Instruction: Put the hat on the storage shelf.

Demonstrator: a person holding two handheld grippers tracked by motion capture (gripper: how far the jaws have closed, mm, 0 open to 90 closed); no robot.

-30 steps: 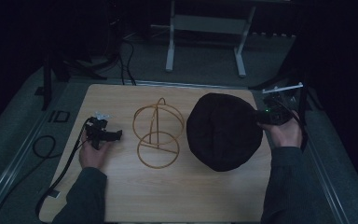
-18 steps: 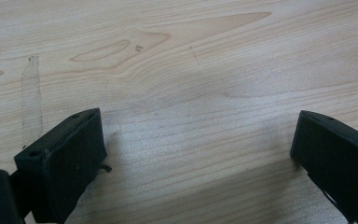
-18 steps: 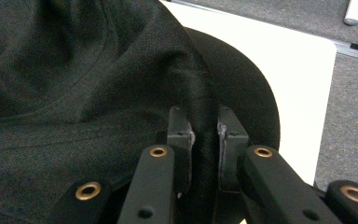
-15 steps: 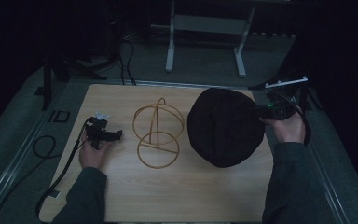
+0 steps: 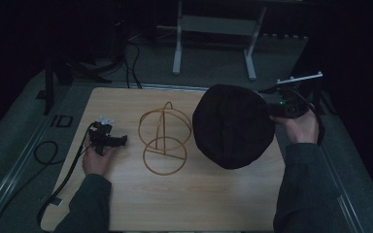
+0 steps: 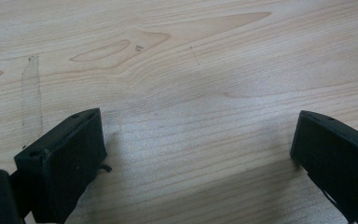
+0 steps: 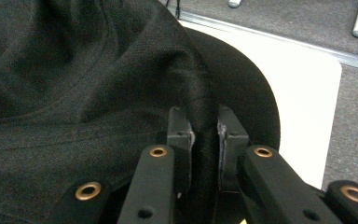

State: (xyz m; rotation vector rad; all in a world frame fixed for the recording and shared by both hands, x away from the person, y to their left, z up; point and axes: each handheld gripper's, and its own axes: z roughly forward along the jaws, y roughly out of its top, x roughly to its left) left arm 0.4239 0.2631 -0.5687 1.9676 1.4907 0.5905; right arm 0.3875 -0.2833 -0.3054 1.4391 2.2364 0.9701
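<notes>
— Near edge first. What have you got at the left?

— My left gripper (image 5: 118, 140), low over the pale wooden table (image 5: 209, 204), close to the table's left side. Jaws spread wide apart, nothing between them; in the left gripper view they frame bare wood grain (a faint scuff and a rectangular tape mark off to one side). Black cable (image 5: 60, 182) trails from it back toward me and off the table's corner.

— Middle of the table?

— A gold wire stand of thin metal hoops (image 5: 164, 138), upright: a flat ring at its base nearest me, rounder loops rising behind. It stands apart from the left gripper and just beside the hat.

— And the right?

— My right gripper (image 5: 276, 110) is clenched on the edge of a round black fabric hat (image 5: 232, 126). In the right gripper view the jaws (image 7: 204, 135) pinch a fold of the dark weave between them, cloth bunched up to the left, the brim curving away to the right. From above, the hat hangs tilted, its top toward the camera, over the table's right half. Whether its lower edge touches the wood, I cannot tell.

— Beyond the table?

— Grey floor, white metal frame legs (image 5: 213, 46), then darkness.
</notes>
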